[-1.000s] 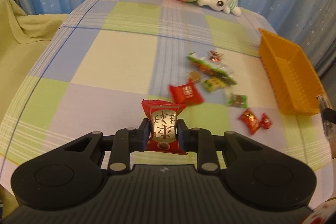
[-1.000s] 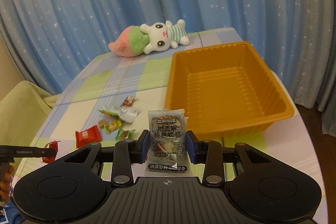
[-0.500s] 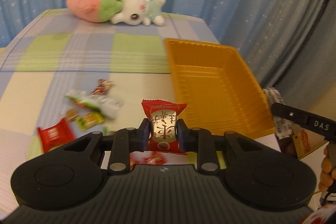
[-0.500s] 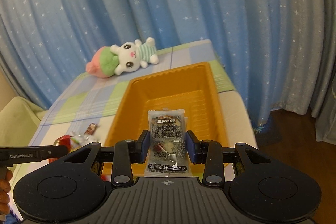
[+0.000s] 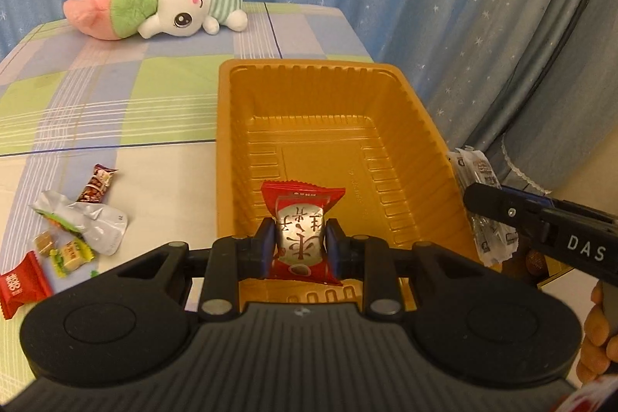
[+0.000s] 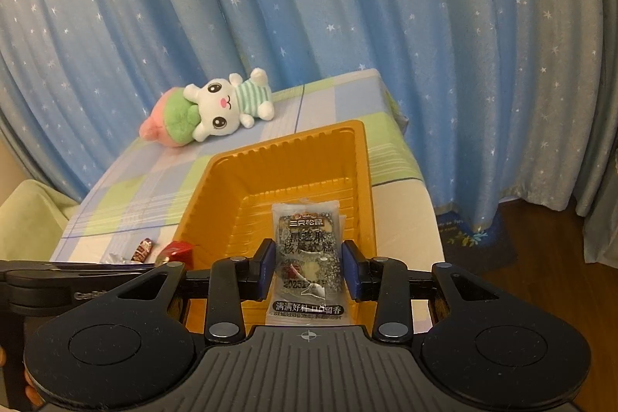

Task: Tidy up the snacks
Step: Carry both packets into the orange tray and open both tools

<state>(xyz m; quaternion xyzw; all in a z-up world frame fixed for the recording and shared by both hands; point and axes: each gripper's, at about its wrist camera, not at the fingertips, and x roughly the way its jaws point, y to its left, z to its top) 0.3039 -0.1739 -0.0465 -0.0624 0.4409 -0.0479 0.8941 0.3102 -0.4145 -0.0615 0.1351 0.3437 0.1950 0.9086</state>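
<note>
- Left hand-held gripper [image 5: 300, 245]: clamped on red snack packet [image 5: 302, 215], packet upright between the pads, silver oval label facing camera.
- Held above near end of orange tray [image 5: 405, 111]; tray interior bare in left wrist view.
- Right hand-held gripper [image 6: 309, 271]: clamped on clear sesame snack packet [image 6: 307, 253], upright, dark print, top edge sticking up past the fingers.
- Also above the orange tray, near its front wall in right wrist view; seen from the left wrist view at the tray's right rim, packet hanging beside the rim.
- Tray sits on checked tabletop [image 5: 116, 111], close to the right edge.
- Loose snacks left of tray: brown candy bar [image 5: 97, 182], torn silver wrapper [image 5: 92, 224], small green-yellow candies [image 5: 71, 255], second red packet [image 5: 17, 286] at frame edge.
- Plush rabbit [image 5: 166, 2] lying at far side of tabletop, well apart from tray.
- Blue star-print curtain [image 6: 347, 6] behind.
- Fingers of a person's hand [image 5: 596, 331] visible at right edge, left wrist view.
</note>
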